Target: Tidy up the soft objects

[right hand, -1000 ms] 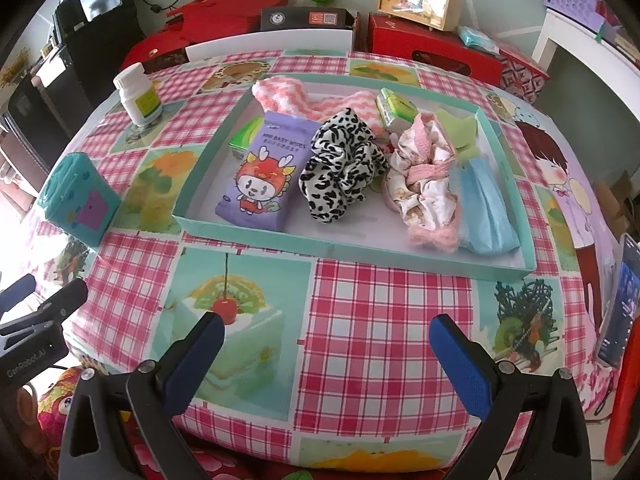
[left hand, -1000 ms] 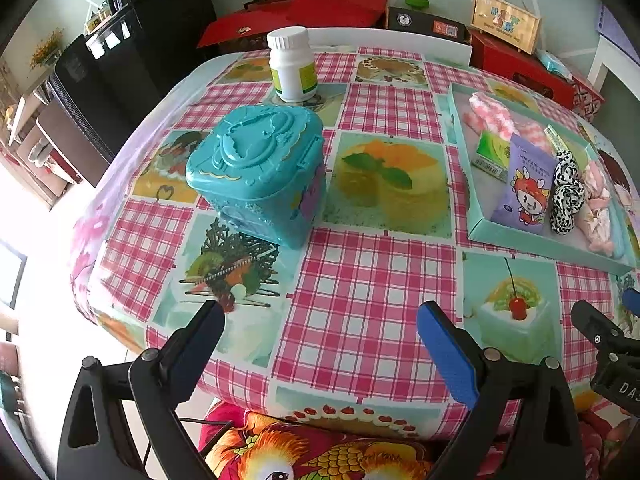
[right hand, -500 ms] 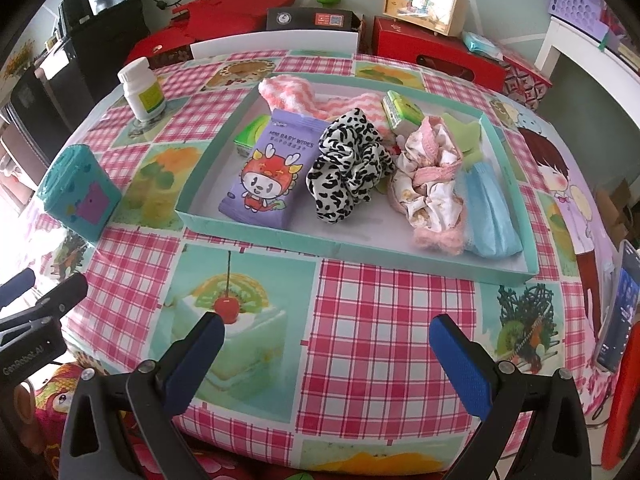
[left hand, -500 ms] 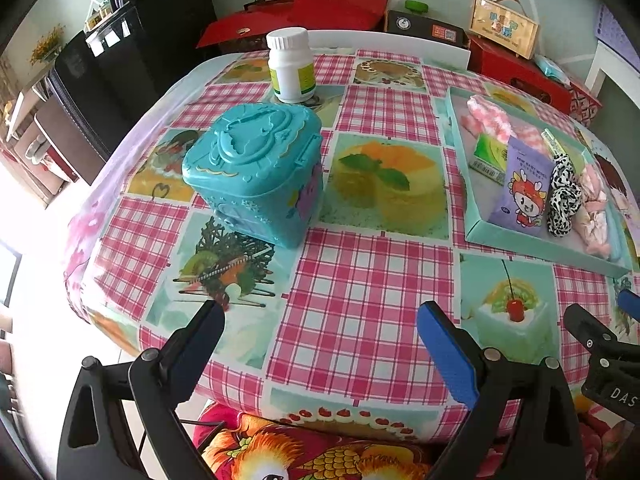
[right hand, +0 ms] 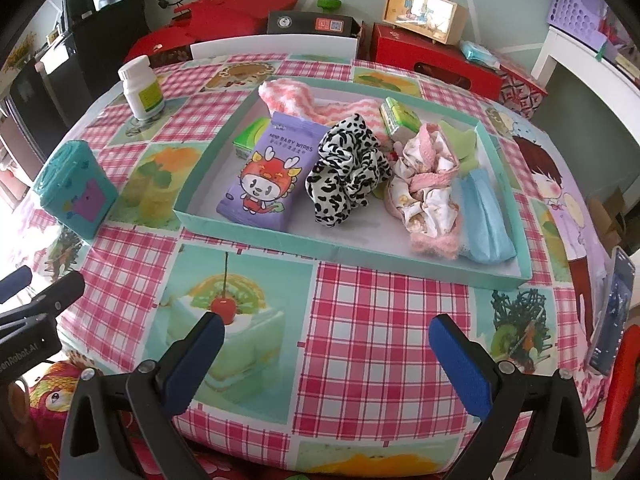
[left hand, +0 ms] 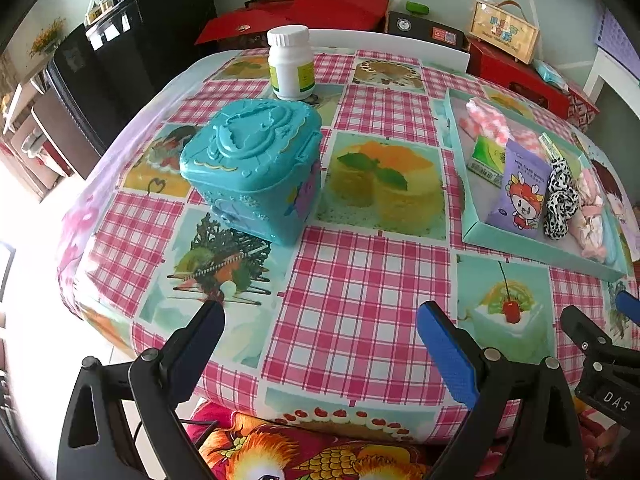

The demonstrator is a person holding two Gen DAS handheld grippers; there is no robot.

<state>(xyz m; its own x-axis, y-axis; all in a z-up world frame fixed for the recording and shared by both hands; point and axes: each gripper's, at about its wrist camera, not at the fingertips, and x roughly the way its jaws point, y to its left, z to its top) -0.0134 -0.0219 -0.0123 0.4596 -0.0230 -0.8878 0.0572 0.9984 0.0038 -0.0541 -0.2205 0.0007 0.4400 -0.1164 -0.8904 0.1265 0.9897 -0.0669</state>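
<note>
Lying in a shallow teal tray (right hand: 256, 230) on the checked tablecloth (right hand: 380, 320) are the soft things: a leopard-print scrunchie (right hand: 348, 170) in the middle, a pink striped sock (right hand: 304, 104) at the far side, a bundle of pink-and-white cloth (right hand: 424, 184) touching a blue cloth (right hand: 486, 220) at the right. A purple wipes pack (right hand: 266, 176) lies just left of the scrunchie, with green packets (right hand: 250, 138) behind. A teal box (left hand: 252, 168) and a white bottle (left hand: 290, 64) stand left of the tray. The right gripper (right hand: 326, 340) and the left gripper (left hand: 320, 324) hang over the near table edge, both spread wide and empty.
</note>
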